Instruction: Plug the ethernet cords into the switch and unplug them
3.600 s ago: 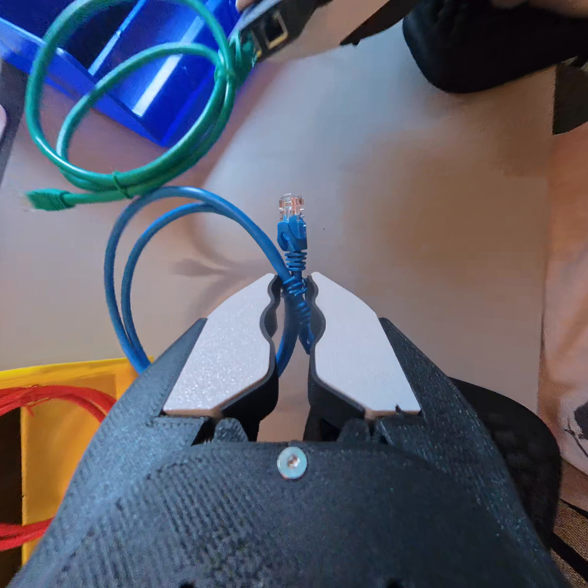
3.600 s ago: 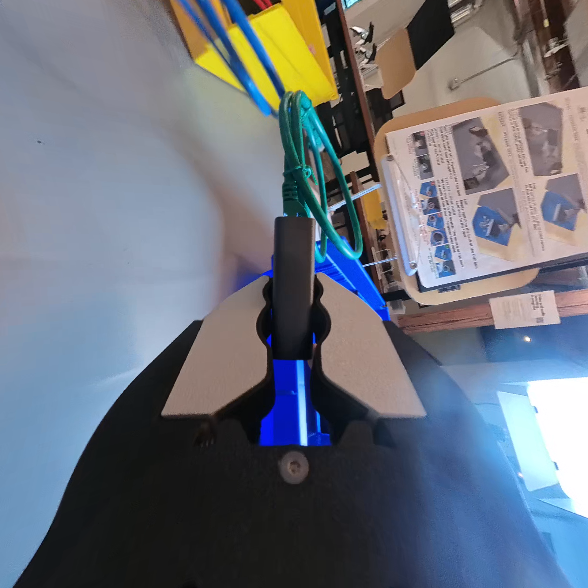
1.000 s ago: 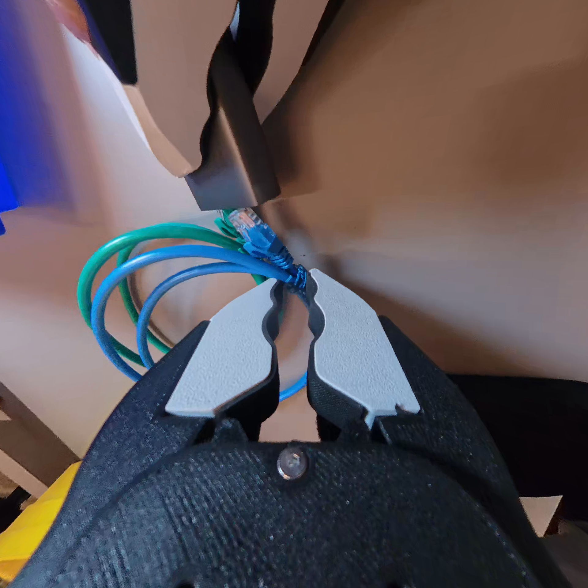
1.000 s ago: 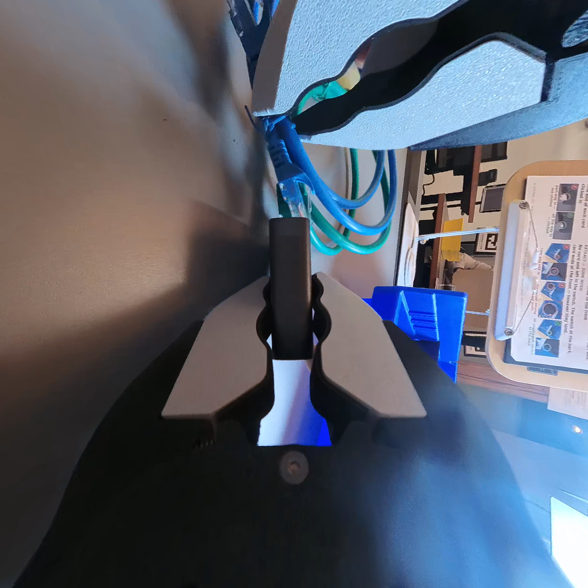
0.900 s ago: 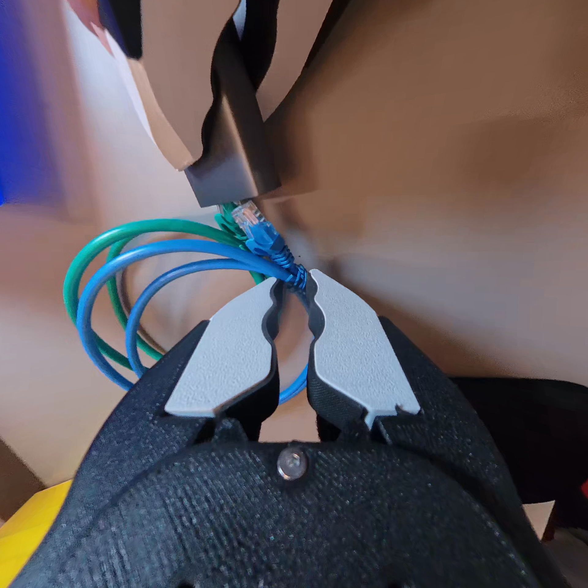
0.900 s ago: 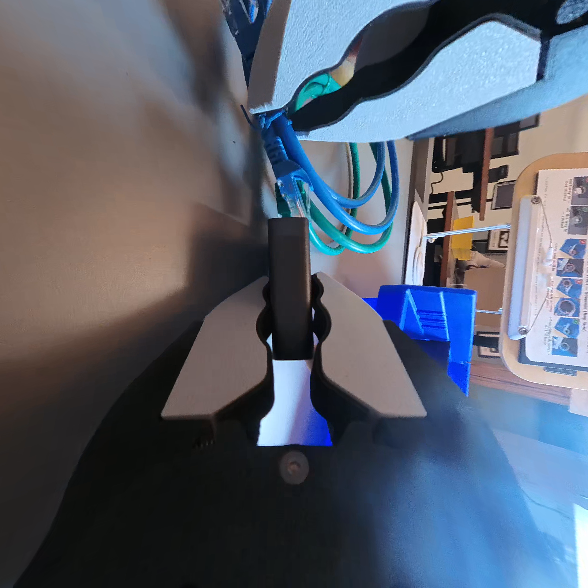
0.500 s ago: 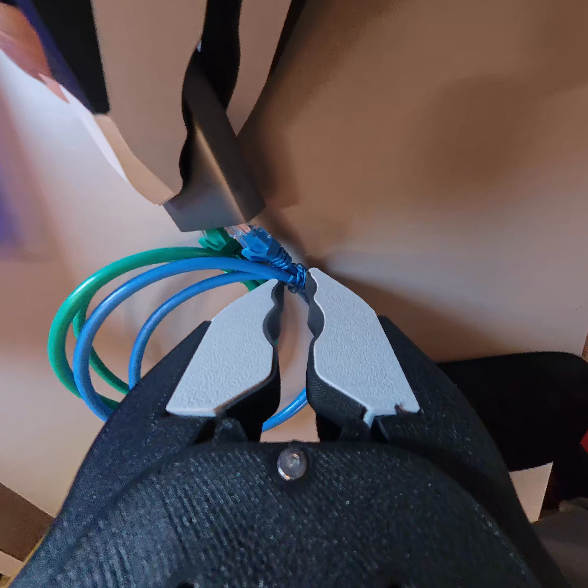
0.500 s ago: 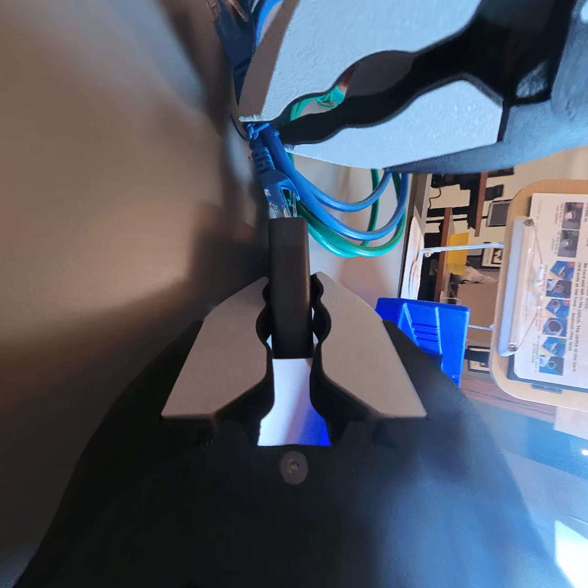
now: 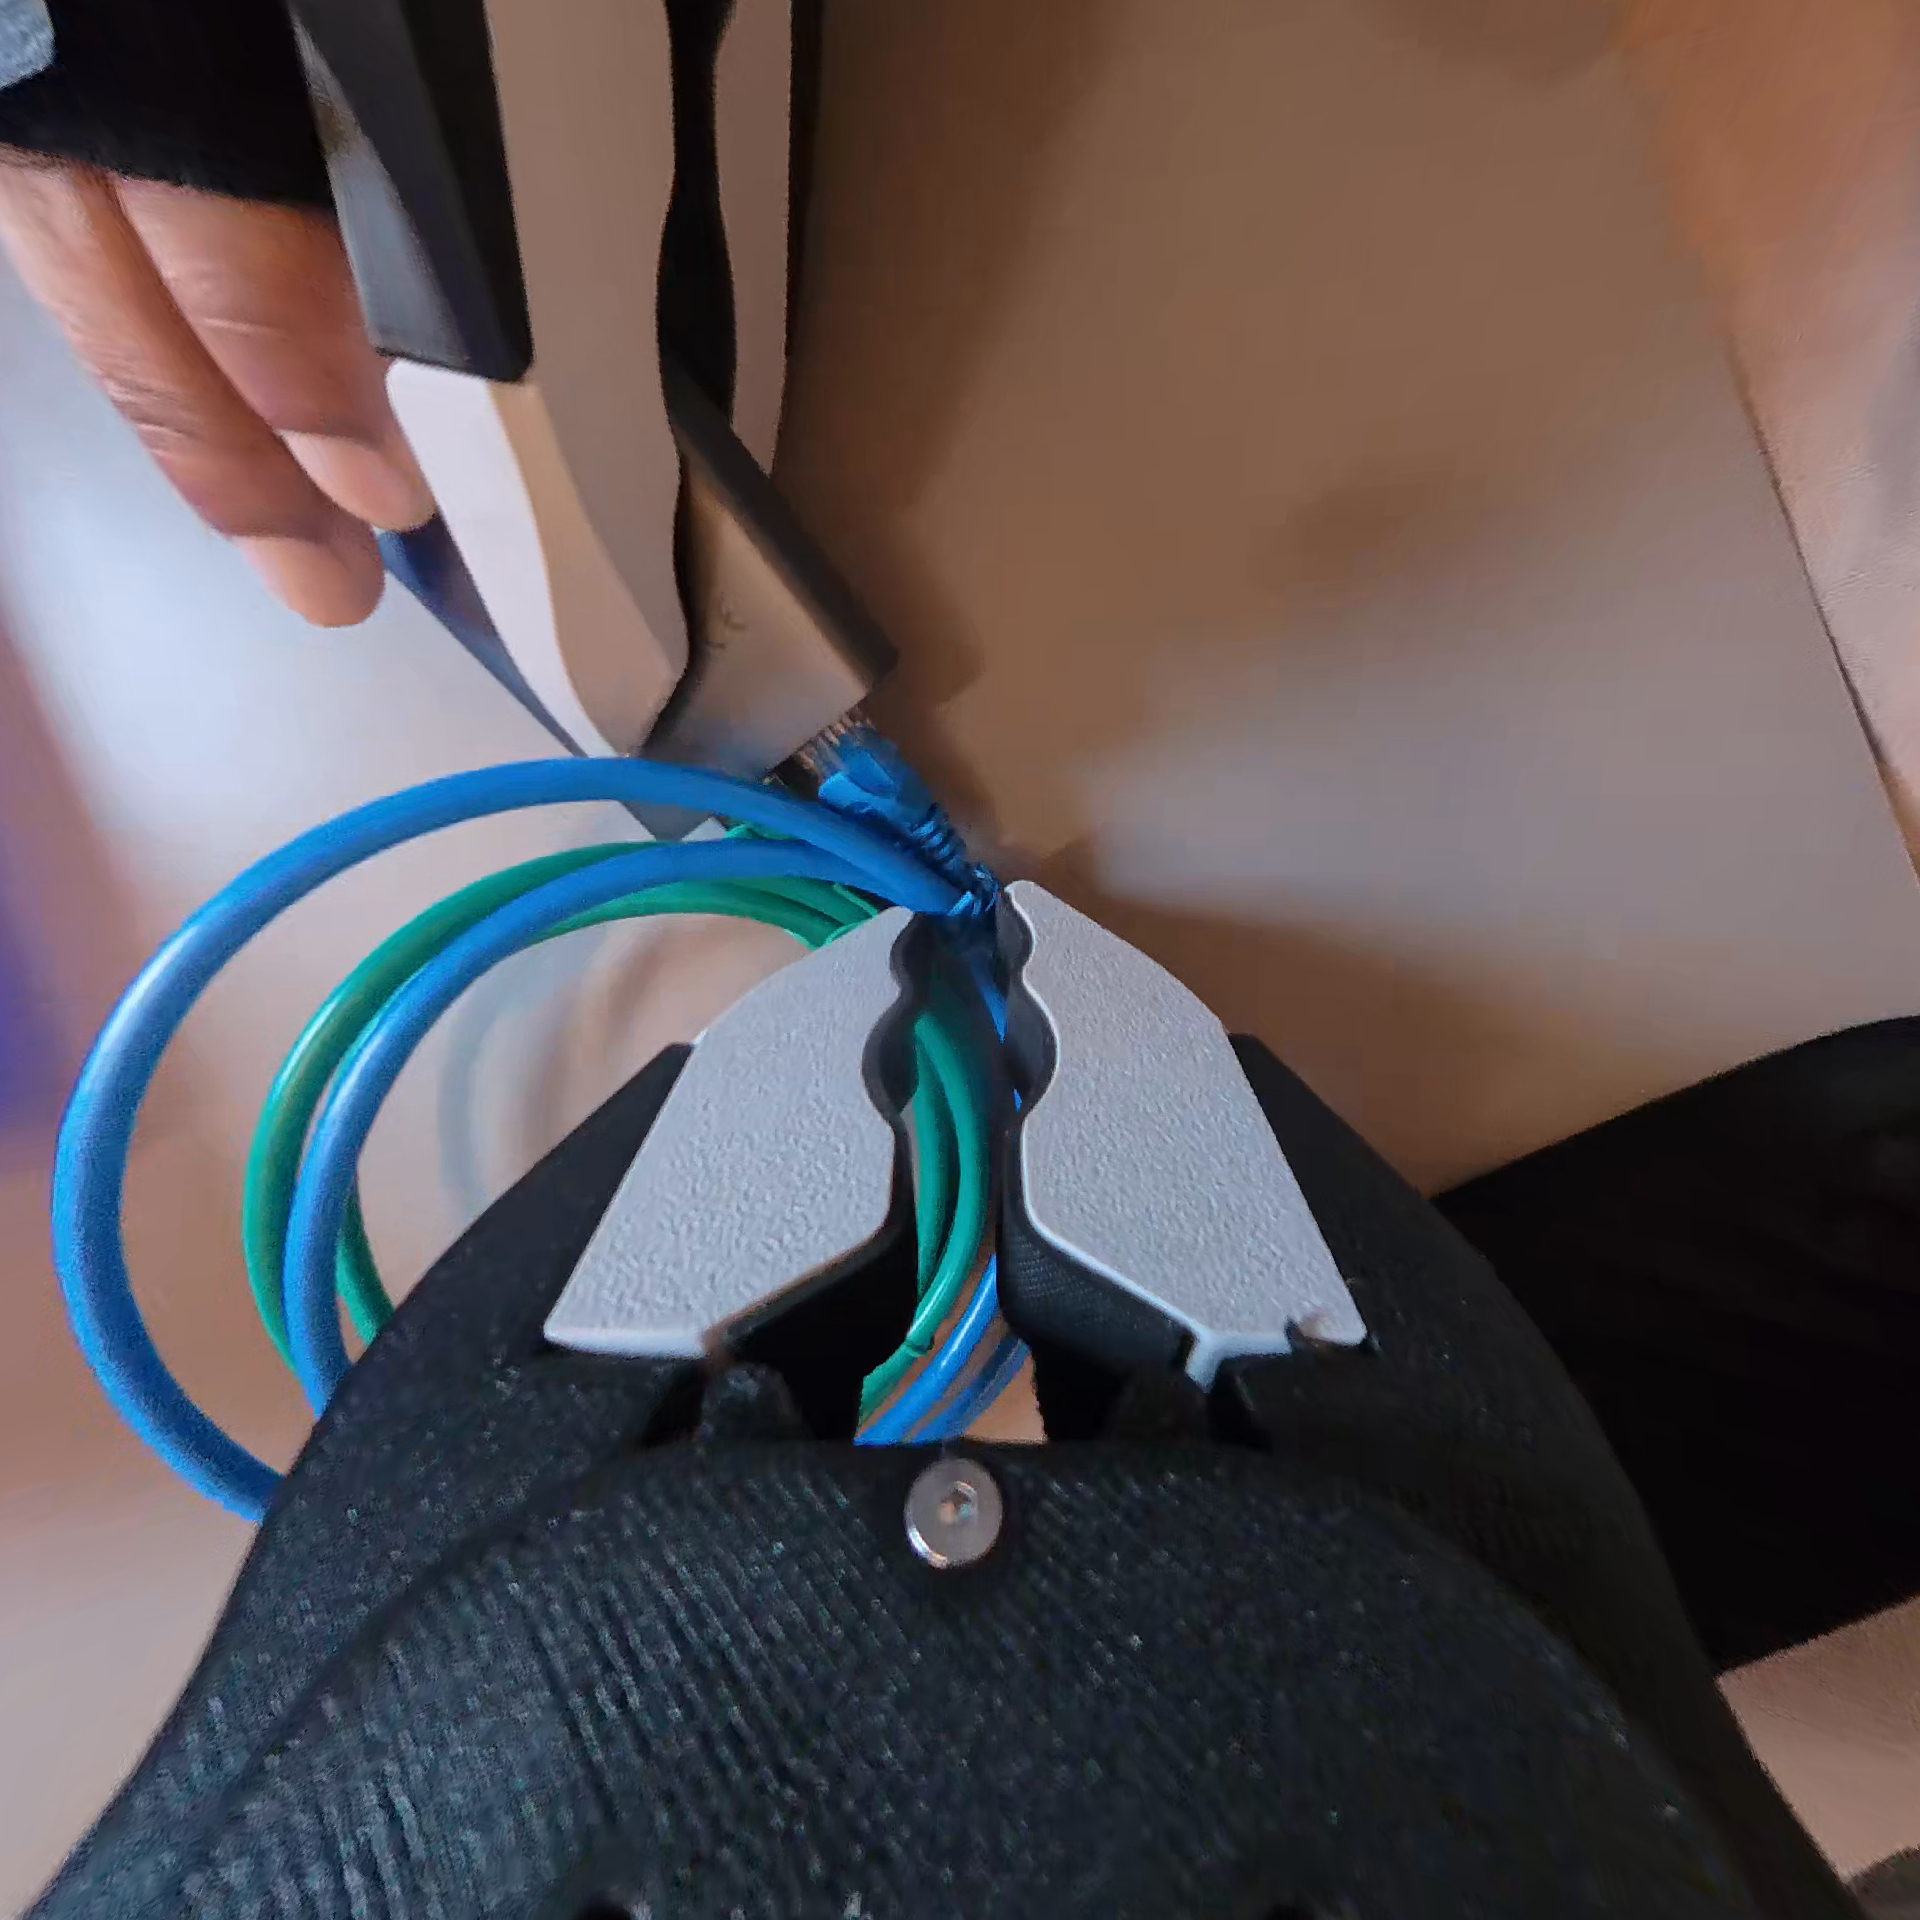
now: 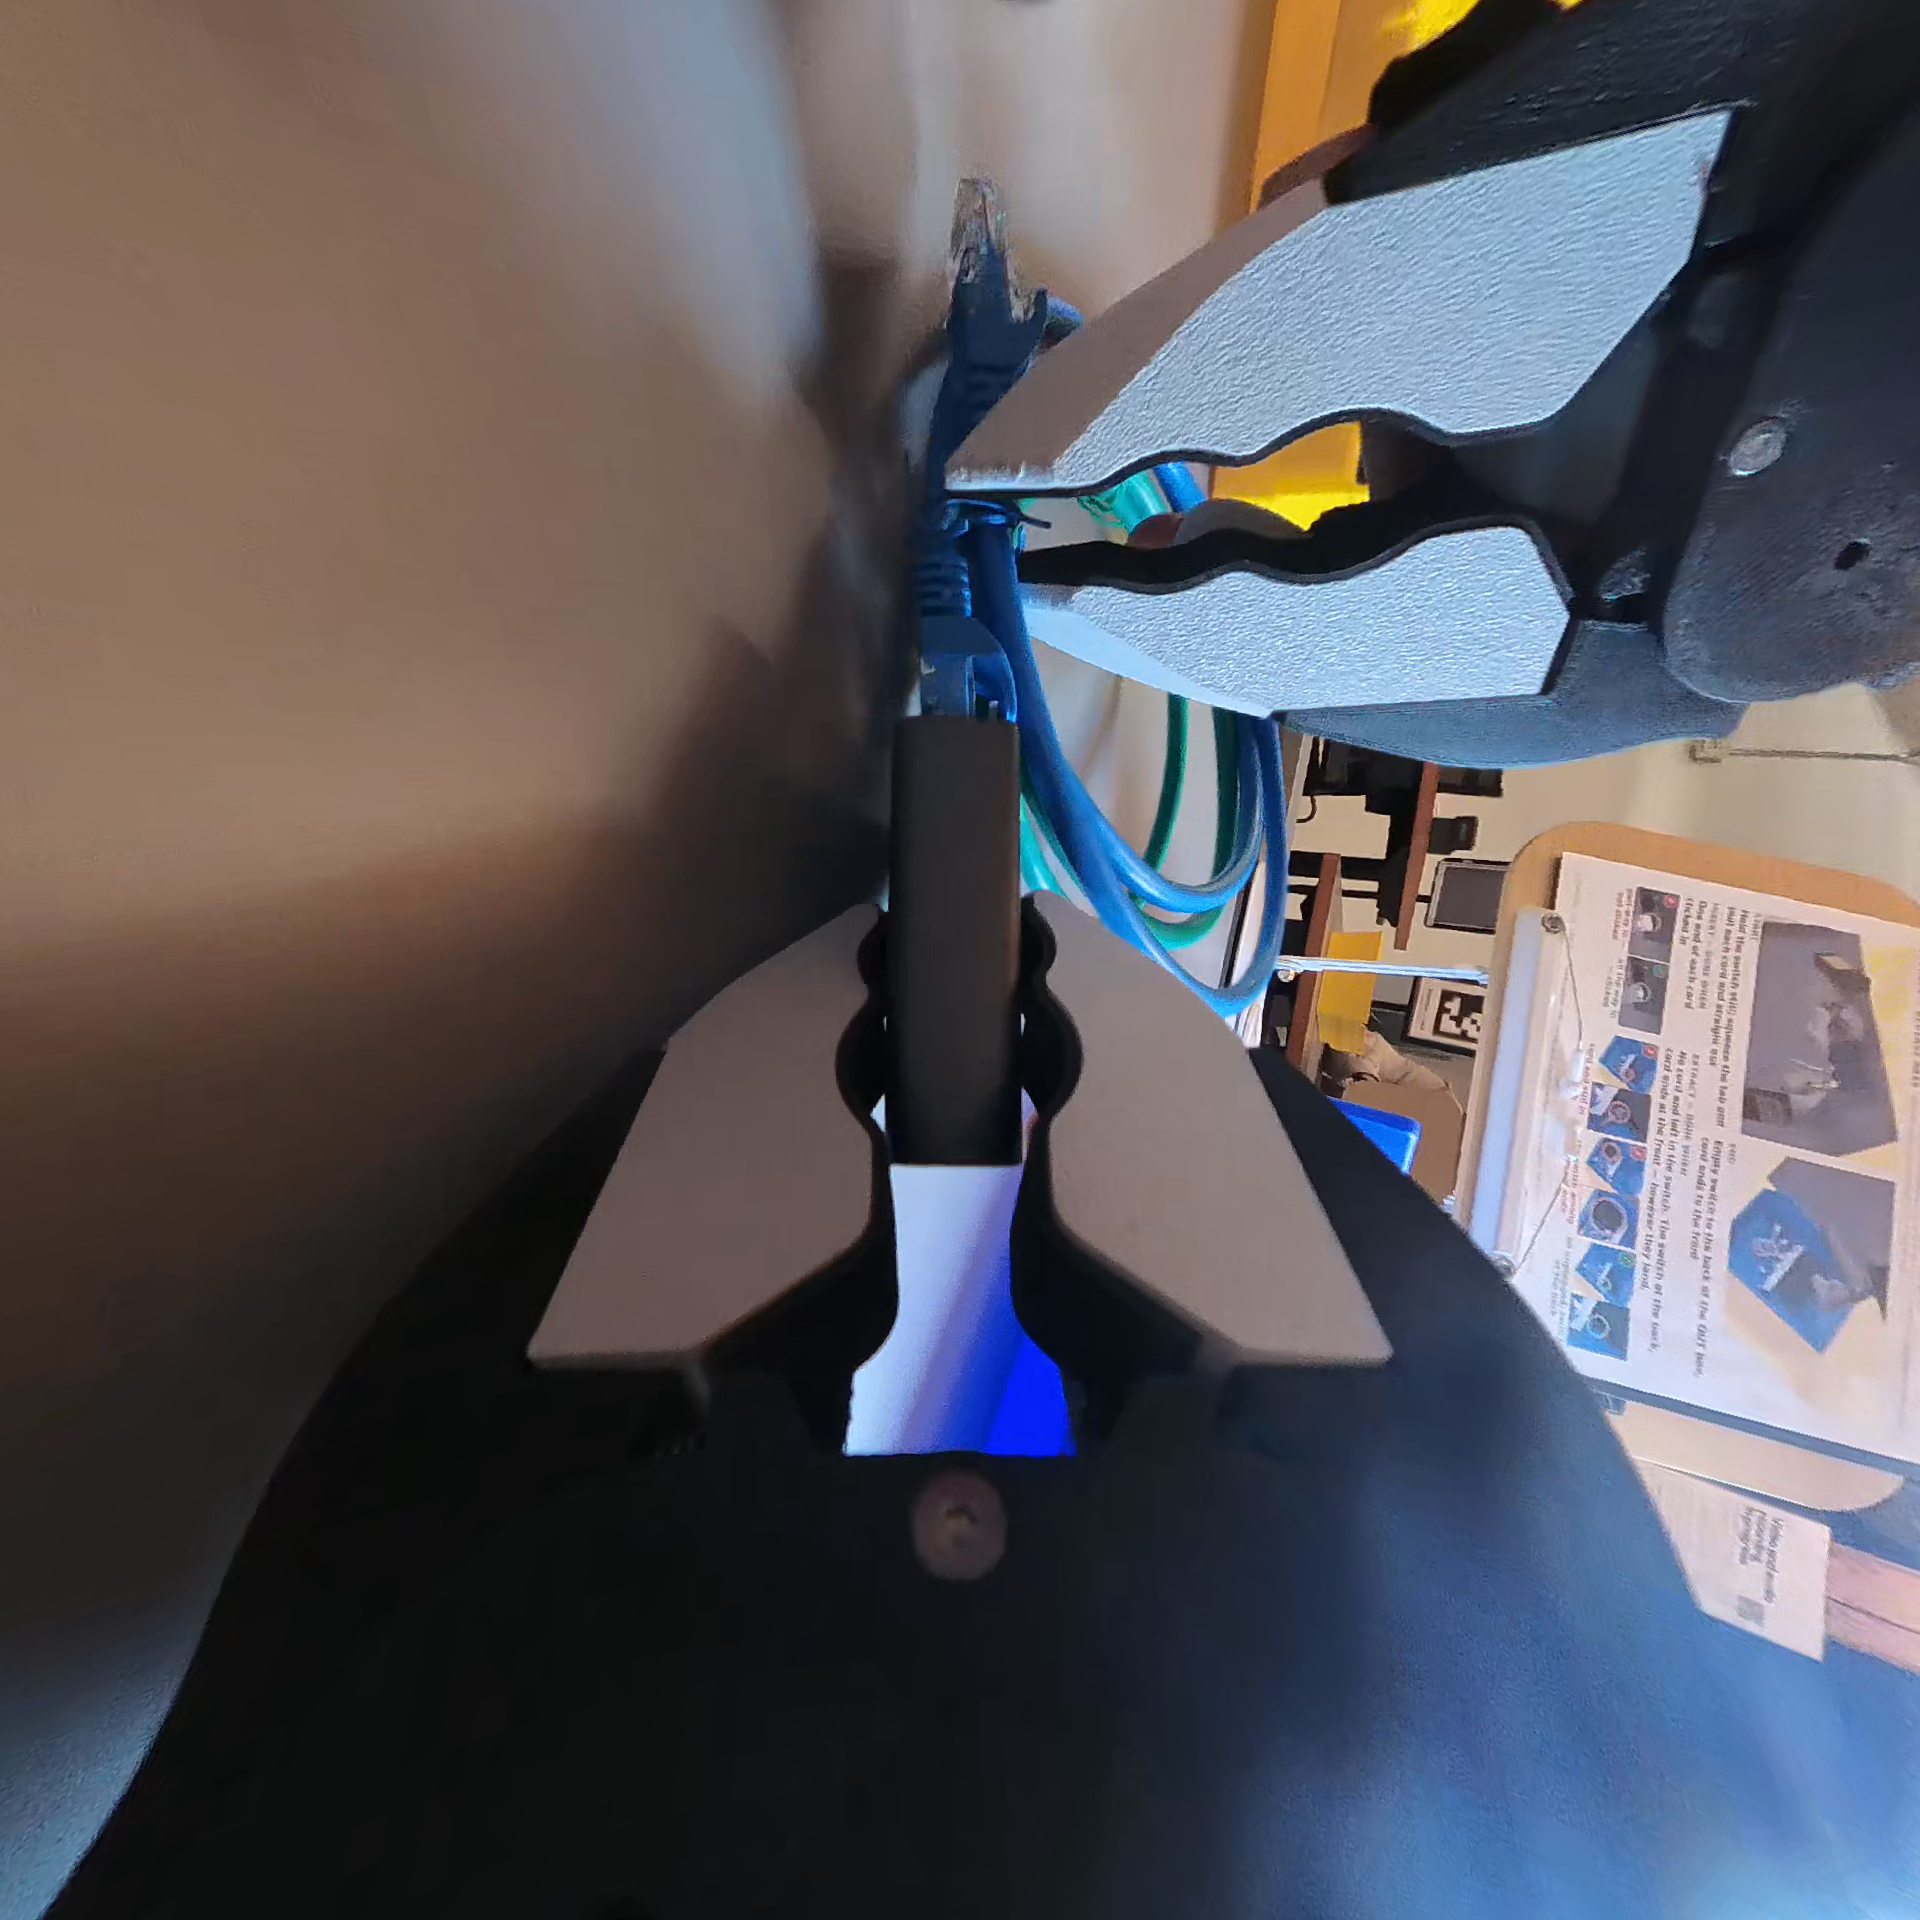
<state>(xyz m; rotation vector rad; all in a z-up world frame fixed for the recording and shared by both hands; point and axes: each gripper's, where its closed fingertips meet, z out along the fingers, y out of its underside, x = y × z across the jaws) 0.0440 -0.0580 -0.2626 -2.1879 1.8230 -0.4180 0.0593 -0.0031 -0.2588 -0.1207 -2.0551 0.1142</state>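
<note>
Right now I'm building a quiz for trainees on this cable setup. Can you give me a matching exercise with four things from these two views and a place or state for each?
Things
1. left gripper
2. right gripper
3. blue plug
4. green ethernet cord

Places or states
A. coiled in loops with the blue ethernet cord
B. shut on the black switch
C. at the switch's end face, seating unclear
D. pinching the blue cord just behind its ribbed boot

Pairs: 1-D, 2-B, 3-C, 4-A
</note>
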